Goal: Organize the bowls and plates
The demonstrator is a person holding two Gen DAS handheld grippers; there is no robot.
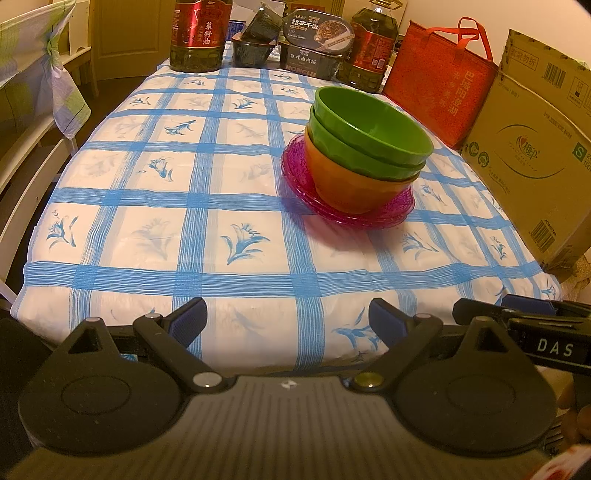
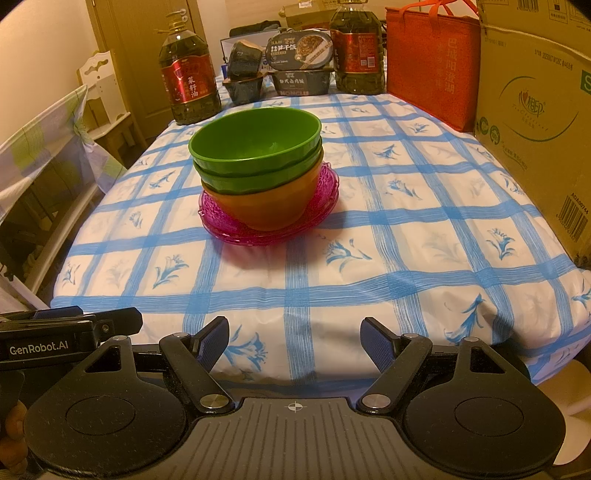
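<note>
Two green bowls (image 1: 373, 127) (image 2: 255, 142) sit nested inside an orange bowl (image 1: 351, 188) (image 2: 266, 206), and the whole stack rests on pink glass plates (image 1: 299, 173) (image 2: 325, 184) on the checked tablecloth. My left gripper (image 1: 290, 317) hovers open over the table's near edge, well short of the stack, nothing between its blue pads. My right gripper (image 2: 295, 338) is likewise open and empty at the near edge. Each gripper shows at the edge of the other's view: the right one (image 1: 517, 314), the left one (image 2: 74, 317).
Along the far edge stand two oil bottles (image 1: 197, 33) (image 1: 373, 48) and boxed meal trays (image 1: 317, 40). A red tote bag (image 1: 439, 81) and a large cardboard box (image 1: 535, 147) line the right side. A chair with a cloth cover (image 1: 44, 74) stands left.
</note>
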